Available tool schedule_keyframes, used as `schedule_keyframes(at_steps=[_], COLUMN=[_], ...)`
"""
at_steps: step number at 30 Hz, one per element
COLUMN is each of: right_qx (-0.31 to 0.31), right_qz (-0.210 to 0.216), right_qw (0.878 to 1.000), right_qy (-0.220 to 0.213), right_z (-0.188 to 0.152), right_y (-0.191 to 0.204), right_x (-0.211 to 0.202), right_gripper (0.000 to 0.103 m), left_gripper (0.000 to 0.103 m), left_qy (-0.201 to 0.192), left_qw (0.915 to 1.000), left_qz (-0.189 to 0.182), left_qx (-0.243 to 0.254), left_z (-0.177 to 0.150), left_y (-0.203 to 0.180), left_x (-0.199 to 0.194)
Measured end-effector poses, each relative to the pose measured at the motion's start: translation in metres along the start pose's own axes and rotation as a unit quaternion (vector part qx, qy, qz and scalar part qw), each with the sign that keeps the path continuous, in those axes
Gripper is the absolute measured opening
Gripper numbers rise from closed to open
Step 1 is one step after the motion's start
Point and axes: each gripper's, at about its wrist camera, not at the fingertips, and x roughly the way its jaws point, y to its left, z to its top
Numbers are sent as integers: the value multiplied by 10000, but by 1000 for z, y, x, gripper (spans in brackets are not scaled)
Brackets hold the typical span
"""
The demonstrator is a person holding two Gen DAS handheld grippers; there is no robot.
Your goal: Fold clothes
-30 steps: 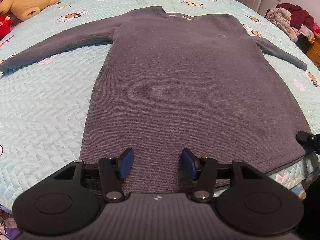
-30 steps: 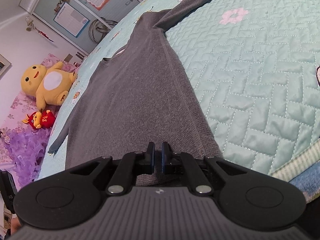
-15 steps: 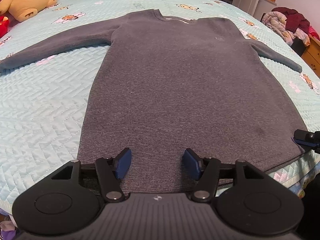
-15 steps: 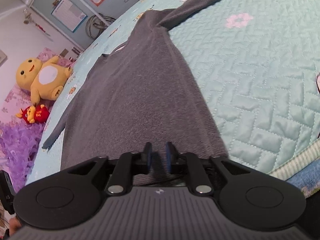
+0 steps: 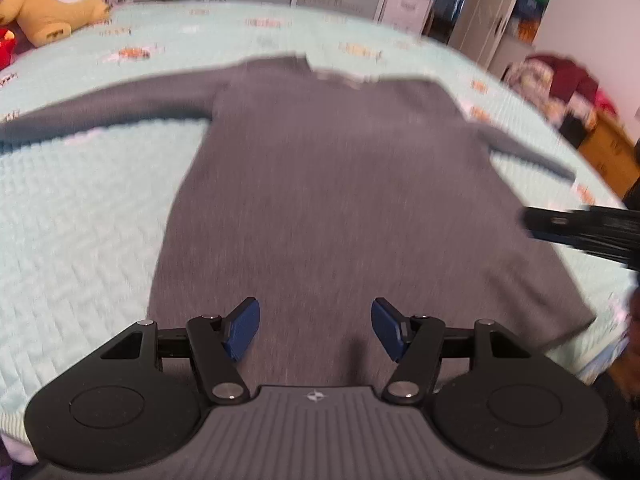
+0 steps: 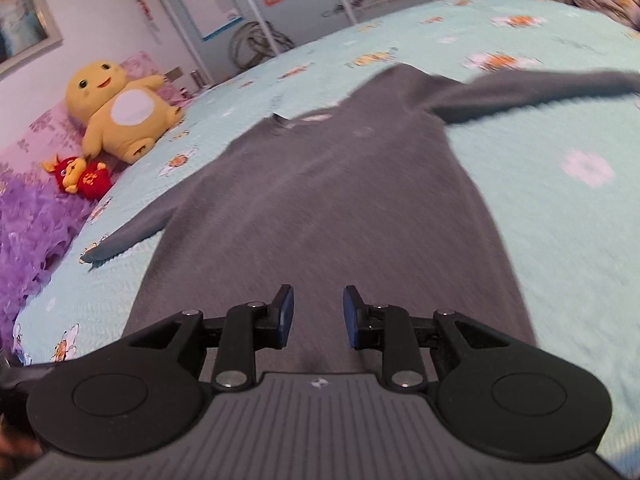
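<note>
A dark grey long-sleeved sweater point(image 5: 332, 184) lies flat on the pale green quilted bed point(image 5: 80, 216), collar far, hem near me, both sleeves spread out. My left gripper point(image 5: 315, 326) hovers over the hem near its middle, its jaws opening, with nothing between the blue pads. My right gripper point(image 6: 318, 316) hangs above the sweater point(image 6: 340, 208) near the hem, its jaws opening too, and the cloth lies free below them. In the left wrist view the right gripper's black body point(image 5: 580, 226) reaches in over the sweater's right edge.
A yellow plush toy point(image 6: 120, 114) and a small red one point(image 6: 80, 174) sit at the bed's far left, by purple ruffled fabric point(image 6: 28, 220). A heap of clothes point(image 5: 560, 84) lies past the bed's right side. Wardrobe doors stand behind.
My right gripper let go of the sweater's hem corner, opened, rolled level and rose up over the sweater. My left gripper's jaws spread a little wider and tipped upward.
</note>
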Motion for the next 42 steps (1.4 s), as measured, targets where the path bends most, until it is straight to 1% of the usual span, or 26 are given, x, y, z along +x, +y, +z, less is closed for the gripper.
schedule_keyframes(at_steps=[2, 4, 6, 8, 10, 11, 13, 15, 16, 18, 20, 22, 23, 24, 25, 26, 28, 29, 31, 32, 34, 37, 38, 39, 41, 42], right_qx=[-94, -155, -225, -313, -406, -494, -621, -706, -749, -867, -938, -1066, -1130, -1181, -1136, -1090, -987, -854, -749, -701, -750, -925, -998, -1043, -1079, -1038], right_qz=[70, 146, 159, 154, 136, 19, -225, -165, -135, -90, -65, -106, -127, -157, -258, -360, -536, -419, -321, -276, -280, -296, -290, -274, -258, -217], right_qw=[9999, 9998, 9996, 9993, 9990, 9987, 9978, 9974, 9971, 9962, 9955, 9934, 9921, 9909, 9915, 9920, 9927, 9940, 9951, 9955, 9955, 9944, 9938, 9936, 9933, 9936], right_qy=[-28, -59, -87, -106, -121, -95, 0, -32, -48, -59, -146, -401, -528, -634, -580, -527, -439, -541, -560, -567, -509, -411, -385, -345, -338, -401], right_z=[18, 35, 48, 58, 67, 66, 60, 46, 39, 30, 33, 46, 52, 58, 60, 61, 63, 58, 57, 57, 53, 46, 43, 40, 39, 42], right_y=[12, 22, 30, 38, 45, 44, 41, 36, 33, 33, 37, 38, 39, 40, 33, 27, 14, 7, 3, 1, 2, 6, 7, 8, 9, 8], right_x=[21, 43, 67, 90, 113, 123, 140, 139, 138, 134, 128, 130, 131, 133, 143, 152, 171, 171, 166, 164, 159, 150, 147, 144, 139, 137], right_gripper=[28, 28, 28, 28, 32, 34, 35, 35, 35, 40, 41, 41, 46, 55, 57, 57, 57, 57, 57, 57, 57, 59, 61, 62, 62, 62], left_gripper=[66, 66, 66, 66, 67, 68, 68, 68, 68, 68, 68, 68, 68, 68, 68, 68, 68, 68, 69, 70, 71, 71, 72, 72, 73, 76], left_qy=[-113, 49, 299, 209, 95, 47, -49, -122, -204, -451, -705, -817, -892, -920, -936, -952, -817, -703, -466, -729, -900, -618, -533, -531, -762, -884], left_qw=[9998, 9994, 9986, 9990, 9993, 9994, 9995, 9998, 9997, 9980, 9949, 9929, 9925, 9930, 9936, 9940, 9959, 9969, 9981, 9966, 9950, 9966, 9971, 9975, 9965, 9952], left_qz=[141, 326, 415, 396, 359, 334, 285, 170, 111, 46, 15, 22, 21, 46, 76, 107, 180, 231, 346, 379, 428, 545, 544, 461, 337, 375], left_qx=[62, 56, -113, -63, 13, 54, 137, 24, -125, -436, -721, -861, -838, -742, -634, -526, -340, -284, -222, -34, 104, -1, -49, -51, 115, 209], left_z=[7, 11, 8, -1, -10, -14, -22, -19, -13, 3, 24, 44, 53, 57, 61, 65, 62, 57, 43, 31, 23, 34, 40, 44, 54, 62], left_y=[3, 9, 18, 19, 19, 19, 19, 25, 31, 42, 53, 56, 54, 49, 43, 37, 27, 24, 23, 20, 15, 11, 9, 8, 3, 1], left_x=[3, 16, 30, 28, 23, 19, 11, 5, 3, 3, 7, 15, 21, 28, 36, 43, 63, 73, 94, 94, 88, 83, 81, 78, 76, 81])
